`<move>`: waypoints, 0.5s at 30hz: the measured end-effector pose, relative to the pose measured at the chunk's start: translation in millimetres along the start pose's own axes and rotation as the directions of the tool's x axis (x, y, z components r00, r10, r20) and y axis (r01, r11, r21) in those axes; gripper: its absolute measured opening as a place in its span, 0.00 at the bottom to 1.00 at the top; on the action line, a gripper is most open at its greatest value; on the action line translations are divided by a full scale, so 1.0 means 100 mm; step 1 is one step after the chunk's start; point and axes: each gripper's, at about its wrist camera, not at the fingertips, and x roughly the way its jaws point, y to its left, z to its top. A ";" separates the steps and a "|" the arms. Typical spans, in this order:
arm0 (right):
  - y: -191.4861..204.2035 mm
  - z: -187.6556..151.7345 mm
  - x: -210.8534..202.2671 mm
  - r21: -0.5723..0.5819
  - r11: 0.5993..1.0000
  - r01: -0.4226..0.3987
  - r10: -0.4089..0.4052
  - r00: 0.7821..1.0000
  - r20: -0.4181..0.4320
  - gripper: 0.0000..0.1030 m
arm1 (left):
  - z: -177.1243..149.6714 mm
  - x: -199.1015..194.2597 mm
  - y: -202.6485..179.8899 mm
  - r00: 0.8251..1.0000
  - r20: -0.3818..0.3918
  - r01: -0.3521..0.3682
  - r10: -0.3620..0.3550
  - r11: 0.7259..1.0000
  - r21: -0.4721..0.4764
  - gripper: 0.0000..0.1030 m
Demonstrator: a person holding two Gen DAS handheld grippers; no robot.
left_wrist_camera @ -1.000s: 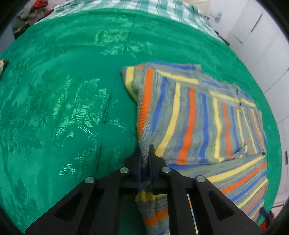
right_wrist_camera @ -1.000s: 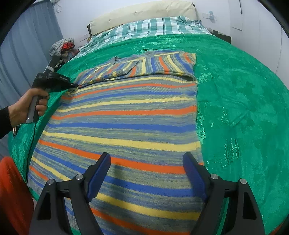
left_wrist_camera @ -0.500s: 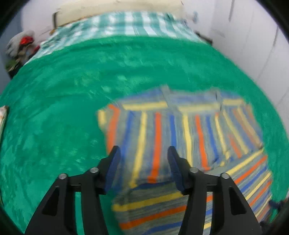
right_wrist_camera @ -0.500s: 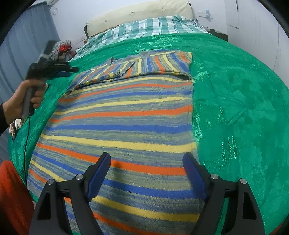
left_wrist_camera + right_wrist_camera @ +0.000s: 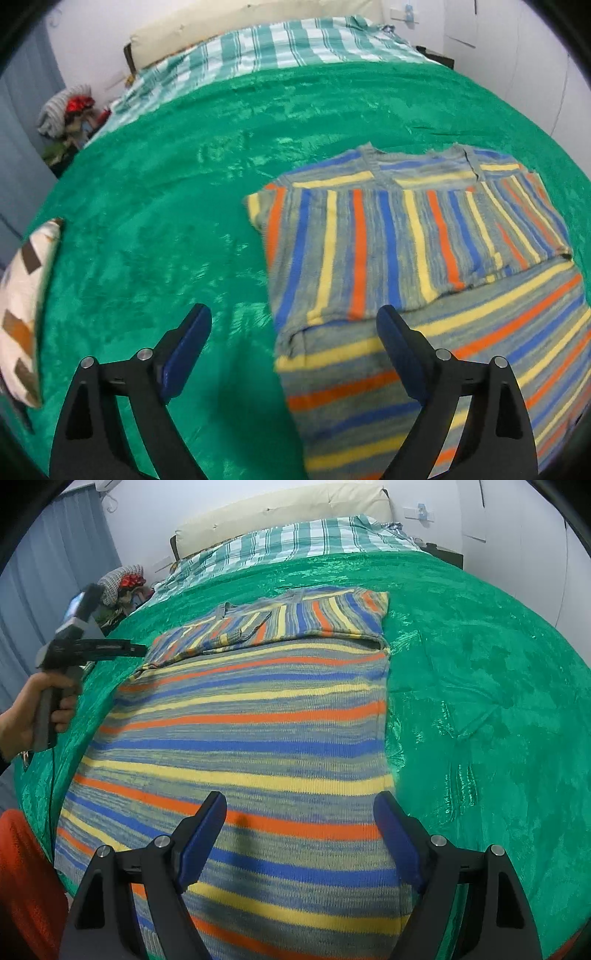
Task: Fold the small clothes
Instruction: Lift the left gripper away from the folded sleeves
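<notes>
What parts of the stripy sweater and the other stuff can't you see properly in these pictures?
- Striped sweater: its bottom hem is cut off by the lower edge in the right wrist view, behind the right gripper.
- Sweater's underside: hidden against the green blanket.
- Patterned pillow: cut off by the left edge, left wrist view.
- Clothes pile: too small and blurred to identify.
- Left gripper: its jaws are seen edge-on in the right wrist view.

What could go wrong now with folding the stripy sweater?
1. The folded sleeves only rest loose on the sweater; a tug may slide them off.
2. Both the left gripper and the right gripper are open and hold nothing, so the next grab might pinch the green blanket too.
3. The sweater's near end lies at the bed's edge and might slip down.
</notes>
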 end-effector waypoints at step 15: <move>0.13 -0.03 -0.19 -0.054 0.997 0.050 -0.047 0.998 0.046 0.79 | -0.18 -0.48 0.00 0.999 0.035 -0.032 0.032 0.999 0.005 0.89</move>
